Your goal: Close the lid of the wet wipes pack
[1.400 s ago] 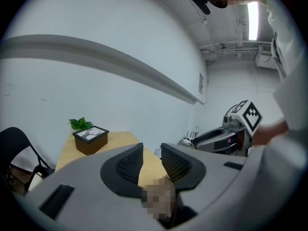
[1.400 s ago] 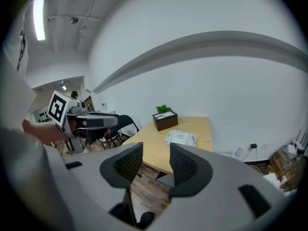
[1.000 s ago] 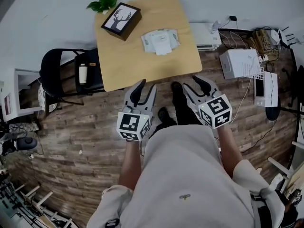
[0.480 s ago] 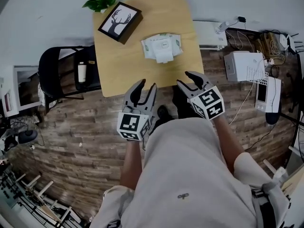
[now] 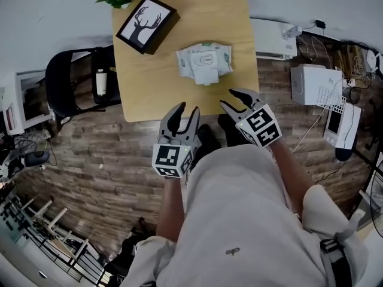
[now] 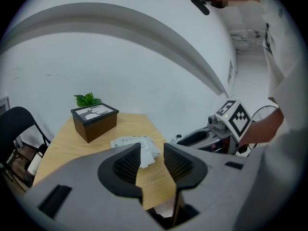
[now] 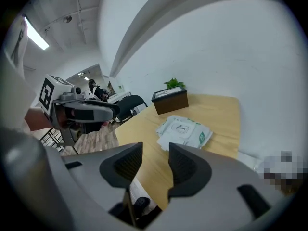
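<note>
Holding both forearms out from your waist, you have the left gripper (image 5: pixel 182 109) and right gripper (image 5: pixel 232 98) side by side, tilted downward at the near edge of the wooden table (image 5: pixel 143 88). Each one's jaws stand apart with nothing between them. Farther on, near the table's middle, the wet wipes pack (image 5: pixel 203 57) lies flat, white with green trim, well apart from both grippers. Its white lid (image 5: pixel 205 76) is flipped open toward you. Beyond it, a deer-picture box (image 5: pixel 146 24) sits by the far left corner.
</note>
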A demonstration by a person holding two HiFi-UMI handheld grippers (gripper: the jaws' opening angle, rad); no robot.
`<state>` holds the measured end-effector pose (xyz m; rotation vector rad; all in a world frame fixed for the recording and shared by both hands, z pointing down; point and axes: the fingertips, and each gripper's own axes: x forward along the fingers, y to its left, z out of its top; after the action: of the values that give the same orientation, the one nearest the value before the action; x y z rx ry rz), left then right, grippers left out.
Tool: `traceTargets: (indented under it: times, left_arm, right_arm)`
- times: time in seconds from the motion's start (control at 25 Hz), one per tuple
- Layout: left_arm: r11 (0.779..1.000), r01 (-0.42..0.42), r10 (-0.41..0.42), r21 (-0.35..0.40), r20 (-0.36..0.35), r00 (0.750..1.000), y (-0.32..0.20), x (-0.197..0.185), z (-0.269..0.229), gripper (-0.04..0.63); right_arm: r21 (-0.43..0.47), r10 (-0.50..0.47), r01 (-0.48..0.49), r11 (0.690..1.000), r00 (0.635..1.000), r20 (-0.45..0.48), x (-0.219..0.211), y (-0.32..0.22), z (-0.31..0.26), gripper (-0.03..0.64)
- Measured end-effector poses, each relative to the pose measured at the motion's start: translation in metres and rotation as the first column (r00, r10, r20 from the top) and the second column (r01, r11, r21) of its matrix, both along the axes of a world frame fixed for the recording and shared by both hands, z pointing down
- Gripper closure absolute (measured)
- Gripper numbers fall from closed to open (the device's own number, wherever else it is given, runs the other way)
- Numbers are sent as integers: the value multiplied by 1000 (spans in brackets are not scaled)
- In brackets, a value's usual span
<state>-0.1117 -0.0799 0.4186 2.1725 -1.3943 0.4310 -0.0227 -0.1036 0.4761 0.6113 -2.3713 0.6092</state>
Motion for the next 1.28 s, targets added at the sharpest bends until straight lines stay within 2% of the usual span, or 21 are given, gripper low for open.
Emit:
traceTargets:
  times: [0.36, 0.6, 0.92, 1.28]
  left_arm:
    - [996, 60, -59, -72, 19, 998, -19, 14, 44, 468]
    - [991, 67, -64, -118, 29, 998, -27, 11, 77, 466]
    - [985, 48, -49, -168, -1, 999, -35, 1, 119, 452]
    - [978, -46, 44, -205, -10, 999, -43, -1, 160, 430]
  right_arm:
    - [-42, -92, 93, 995, 996, 12, 1, -16, 37, 453]
    - [-66, -103, 104, 992, 995, 14, 1, -21, 59, 457]
    - [-76, -85, 84, 994, 996, 2, -8, -27, 86, 459]
    - [-79, -63, 61, 995, 998, -22, -14, -29, 105, 459]
